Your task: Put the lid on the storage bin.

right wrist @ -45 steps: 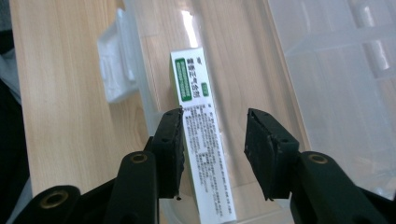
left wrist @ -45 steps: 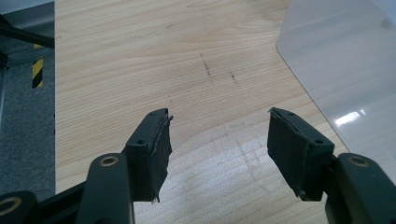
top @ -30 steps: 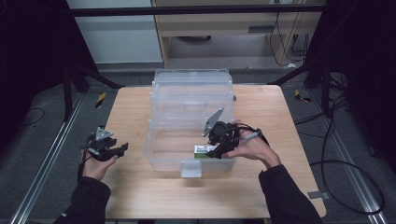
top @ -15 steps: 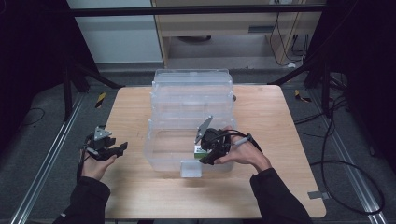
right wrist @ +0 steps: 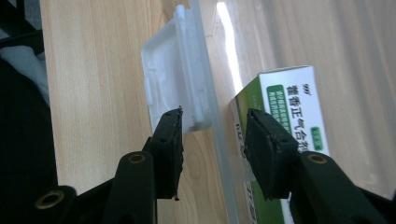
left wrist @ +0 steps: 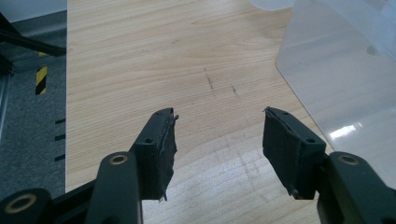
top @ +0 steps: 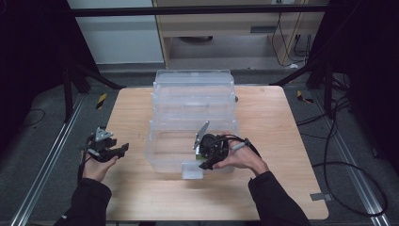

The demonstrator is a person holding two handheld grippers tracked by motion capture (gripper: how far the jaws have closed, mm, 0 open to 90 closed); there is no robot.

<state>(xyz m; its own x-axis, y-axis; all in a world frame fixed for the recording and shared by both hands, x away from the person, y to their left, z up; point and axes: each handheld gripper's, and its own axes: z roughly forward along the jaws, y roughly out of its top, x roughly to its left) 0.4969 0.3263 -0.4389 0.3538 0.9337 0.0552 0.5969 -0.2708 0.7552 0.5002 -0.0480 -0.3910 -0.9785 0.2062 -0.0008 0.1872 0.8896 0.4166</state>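
Observation:
A clear plastic bin point(top: 162, 141) stands mid-table, with a white latch flap point(top: 192, 170) on its front wall. My right gripper point(top: 203, 159) reaches down over that front wall. In the right gripper view the right gripper point(right wrist: 215, 114) straddles the wall point(right wrist: 219, 140). One jaw is outside by the latch flap point(right wrist: 168, 70), the other inside beside a green-and-white box point(right wrist: 289, 98). Its jaws have just been closing, with the wall between them, but gaps still show on both sides. My left gripper point(top: 123, 149) hovers open over bare wood left of the bin, with nothing between its jaws point(left wrist: 220, 114).
Two more clear bins point(top: 193, 101) are lined up behind the front one, reaching to the table's far edge. The wooden tabletop point(top: 282, 122) has free room to the right and left of the bins. Dark floor, rails and cables surround the table.
My right gripper has sunk and shifted left and toward the bin's front wall, now straddling it. The left gripper has stayed where it was.

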